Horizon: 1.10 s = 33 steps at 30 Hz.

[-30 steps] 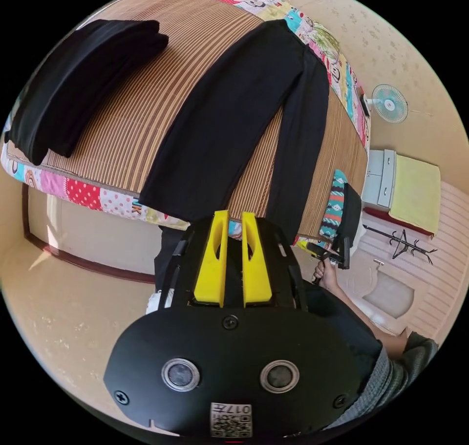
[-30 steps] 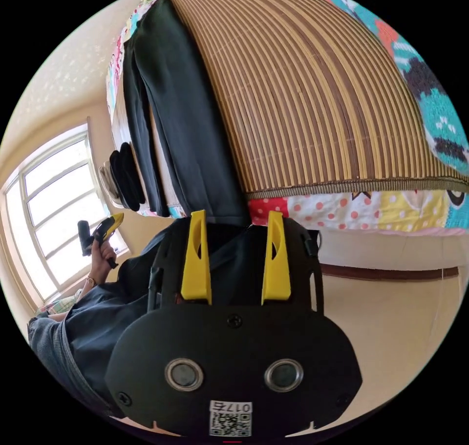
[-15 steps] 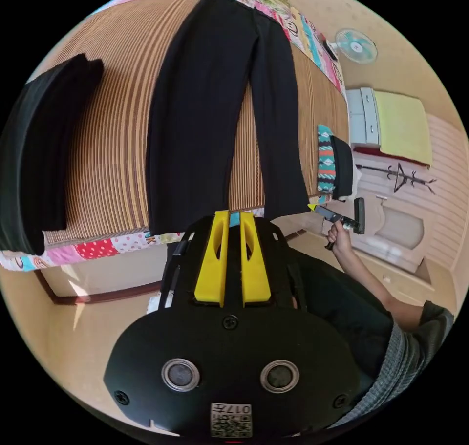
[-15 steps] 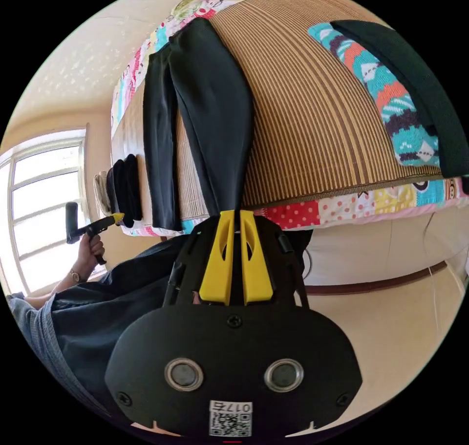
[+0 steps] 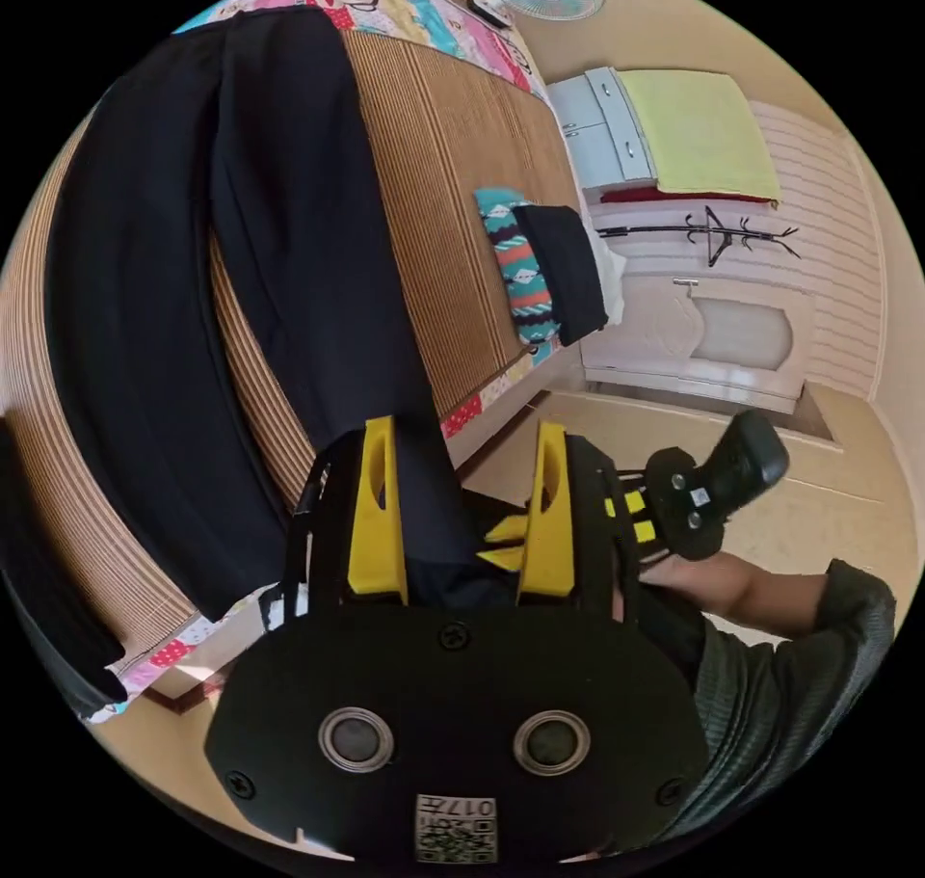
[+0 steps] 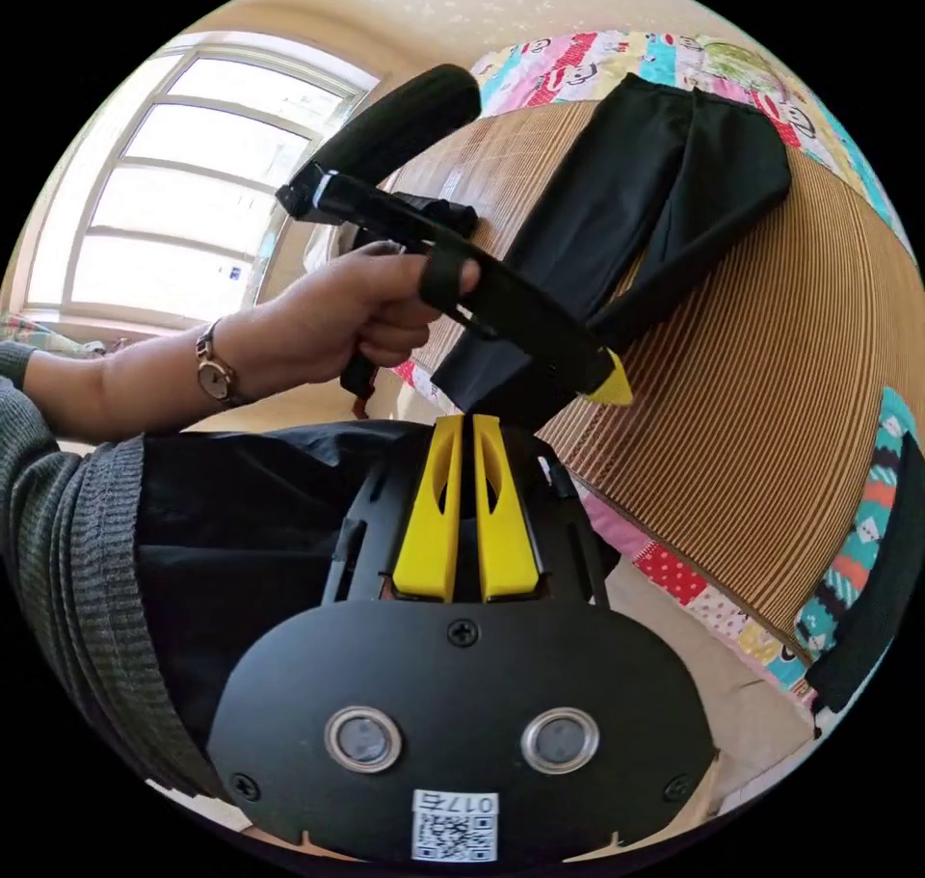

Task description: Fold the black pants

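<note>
bamboo mat (image 5: pixel 462 194) | black pants (image 5: pixel 289 242) leg hem between left gripper (image 5: pixel 462 449) jaws

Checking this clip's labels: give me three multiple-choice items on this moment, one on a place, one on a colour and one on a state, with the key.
1. The long black pants lie:
A on the floor
B on the brown striped woven mat
C on a chair

2. The left gripper has jaws coloured:
A red
B blue
C yellow

3. Those jaws stand:
A apart
B pressed together
C clamped on a sock

Key:
1 B, the pants are spread across the mat.
2 C, both jaws are bright yellow in the left gripper view.
3 A, a wide gap shows between them.
</note>
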Motion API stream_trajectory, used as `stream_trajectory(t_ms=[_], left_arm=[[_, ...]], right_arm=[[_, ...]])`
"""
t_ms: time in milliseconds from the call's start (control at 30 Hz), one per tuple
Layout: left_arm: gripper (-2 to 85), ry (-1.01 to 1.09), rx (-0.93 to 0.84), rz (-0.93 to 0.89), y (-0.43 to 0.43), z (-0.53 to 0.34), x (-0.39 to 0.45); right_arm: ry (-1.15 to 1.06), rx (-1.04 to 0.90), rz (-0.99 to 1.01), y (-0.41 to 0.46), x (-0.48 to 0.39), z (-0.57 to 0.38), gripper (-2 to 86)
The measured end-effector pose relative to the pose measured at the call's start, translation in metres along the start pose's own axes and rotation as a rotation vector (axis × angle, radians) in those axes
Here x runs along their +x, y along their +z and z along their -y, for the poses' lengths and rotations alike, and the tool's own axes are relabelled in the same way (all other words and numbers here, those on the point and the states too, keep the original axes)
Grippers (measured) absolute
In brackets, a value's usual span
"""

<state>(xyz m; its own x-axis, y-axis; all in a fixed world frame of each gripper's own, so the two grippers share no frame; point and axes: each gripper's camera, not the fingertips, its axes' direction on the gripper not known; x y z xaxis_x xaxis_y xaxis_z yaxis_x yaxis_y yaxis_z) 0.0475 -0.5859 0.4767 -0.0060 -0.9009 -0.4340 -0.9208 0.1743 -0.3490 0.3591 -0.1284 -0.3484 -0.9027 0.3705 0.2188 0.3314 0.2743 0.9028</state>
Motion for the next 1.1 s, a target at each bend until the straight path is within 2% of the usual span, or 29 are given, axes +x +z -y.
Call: stream_trajectory(t_ms=[33,100,133,200,267,367,500,567,667,767,900,1000,1100], left_arm=[[13.5,-0.018,-0.019,0.043,0.005,0.003,0.002],[2.4,-0.075,-0.010,0.239,0.018,0.002,0.009],[2.1,-0.066,0.001,0.268,0.020,0.000,0.011],[1.3,-0.048,0.037,0.265,0.026,-0.008,0.014],[1.0,-0.086,0.048,0.224,0.029,-0.014,0.009],[0.8,-0.157,0.097,0.145,0.030,-0.027,0.001],[0.7,-0.241,0.159,0.103,0.032,-0.038,0.000],[0.6,-0.264,0.174,0.094,0.033,-0.039,0.003],[0.6,-0.293,0.189,0.067,0.033,-0.036,0.005],[0.6,-0.307,0.195,0.035,0.032,-0.034,0.003],[0.5,-0.326,0.217,-0.020,0.026,-0.038,-0.009],[0.2,-0.333,0.253,-0.085,0.018,-0.047,-0.023],[-0.2,-0.331,0.311,-0.173,0.009,-0.063,-0.041]], right_arm=[[-0.034,-0.024,0.025,-0.003,-0.002,0.005,2.5],[-0.069,-0.069,0.051,-0.007,0.002,0.010,2.6],[-0.108,-0.126,0.084,-0.008,0.009,0.013,2.7],[-0.140,-0.251,0.125,-0.004,0.032,0.016,2.9],[-0.076,-0.376,0.122,-0.006,0.083,0.023,3.1],[0.055,-0.406,0.119,-0.028,0.169,0.053,4.7],[0.294,-0.201,0.258,-0.072,0.283,0.125,10.1],[0.419,0.018,0.405,-0.092,0.341,0.173,12.4],[0.497,0.250,0.525,-0.099,0.381,0.227,14.0],[0.620,0.404,0.426,-0.097,0.392,0.262,13.8],[0.650,0.431,0.400,-0.081,0.399,0.303,12.2],[0.647,0.482,0.344,-0.080,0.391,0.326,7.4],[0.640,0.473,0.046,-0.102,0.347,0.351,3.9]])
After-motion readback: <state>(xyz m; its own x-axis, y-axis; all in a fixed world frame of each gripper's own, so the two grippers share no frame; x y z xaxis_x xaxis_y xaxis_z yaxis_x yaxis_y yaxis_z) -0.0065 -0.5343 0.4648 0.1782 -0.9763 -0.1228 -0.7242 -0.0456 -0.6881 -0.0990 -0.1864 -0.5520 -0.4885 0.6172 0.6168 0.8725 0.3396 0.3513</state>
